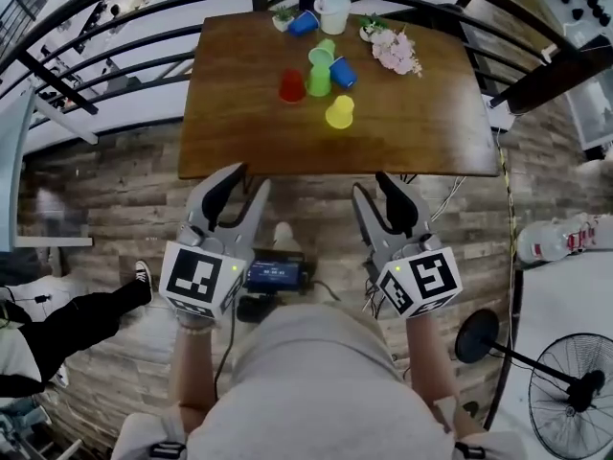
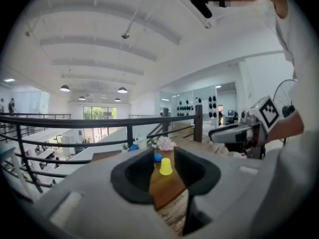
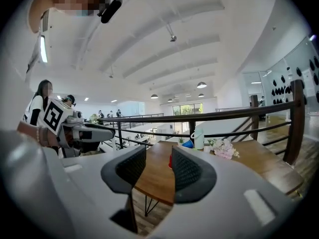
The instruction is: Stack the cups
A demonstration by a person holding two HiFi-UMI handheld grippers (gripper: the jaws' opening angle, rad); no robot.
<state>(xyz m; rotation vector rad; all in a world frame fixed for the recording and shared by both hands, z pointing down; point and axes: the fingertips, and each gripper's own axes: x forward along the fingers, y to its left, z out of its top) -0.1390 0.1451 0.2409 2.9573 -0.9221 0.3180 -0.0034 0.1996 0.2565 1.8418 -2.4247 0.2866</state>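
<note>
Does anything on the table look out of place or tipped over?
Yes. A blue cup by the white jug and a second blue cup beside the green cup seem to lie on their sides. The red cup and yellow cup stand upside down. No spill shows.

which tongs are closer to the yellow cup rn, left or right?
Right. The right tongs hover short of the near edge of the table, slightly right of the yellow cup. The left tongs are short of the same edge, farther off to its left.
</note>
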